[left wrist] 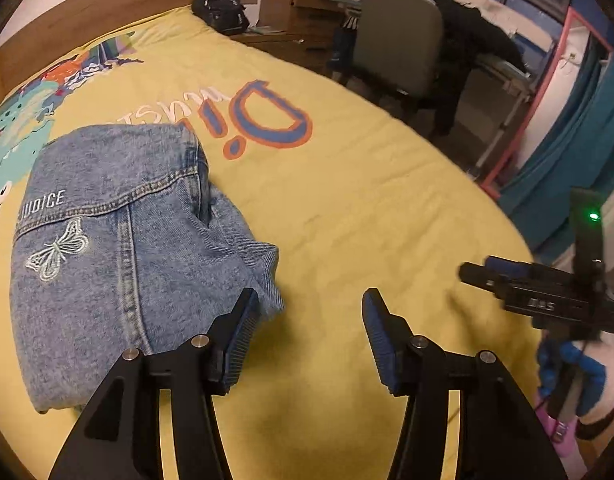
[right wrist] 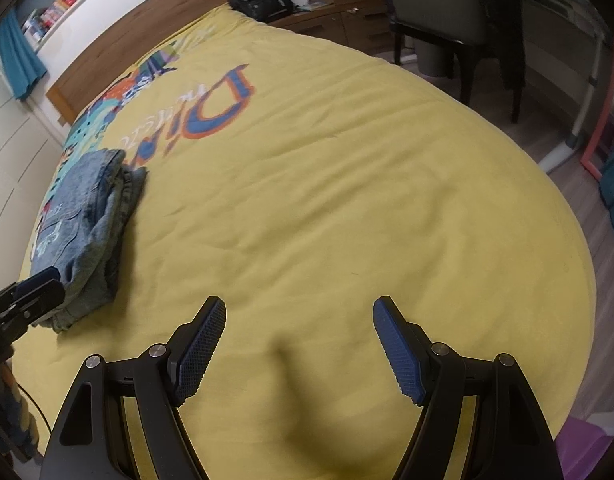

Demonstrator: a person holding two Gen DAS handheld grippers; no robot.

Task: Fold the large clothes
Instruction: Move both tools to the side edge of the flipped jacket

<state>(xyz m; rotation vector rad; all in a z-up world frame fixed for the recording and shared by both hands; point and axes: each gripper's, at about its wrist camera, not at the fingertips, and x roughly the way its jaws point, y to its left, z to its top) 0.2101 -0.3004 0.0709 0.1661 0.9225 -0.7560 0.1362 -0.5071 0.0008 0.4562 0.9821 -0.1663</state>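
Observation:
A blue denim jacket (left wrist: 119, 248) lies folded in a compact bundle on the yellow bedspread (left wrist: 347, 208), a white butterfly and lettering on top. My left gripper (left wrist: 309, 300) is open and empty, its left finger just at the jacket's near right corner. In the right wrist view the jacket (right wrist: 87, 220) lies far left. My right gripper (right wrist: 299, 308) is open and empty above bare bedspread (right wrist: 347, 184). The right gripper also shows at the right edge of the left wrist view (left wrist: 479, 270), and the left gripper's tip shows at the left edge of the right wrist view (right wrist: 39, 280).
A wooden headboard (right wrist: 147, 40) runs along the far side. A black backpack (left wrist: 221, 6) sits at the bed's far corner. A grey chair (left wrist: 399, 36) and desk stand beyond the bed. The bed's right edge drops to wood floor (right wrist: 611, 240).

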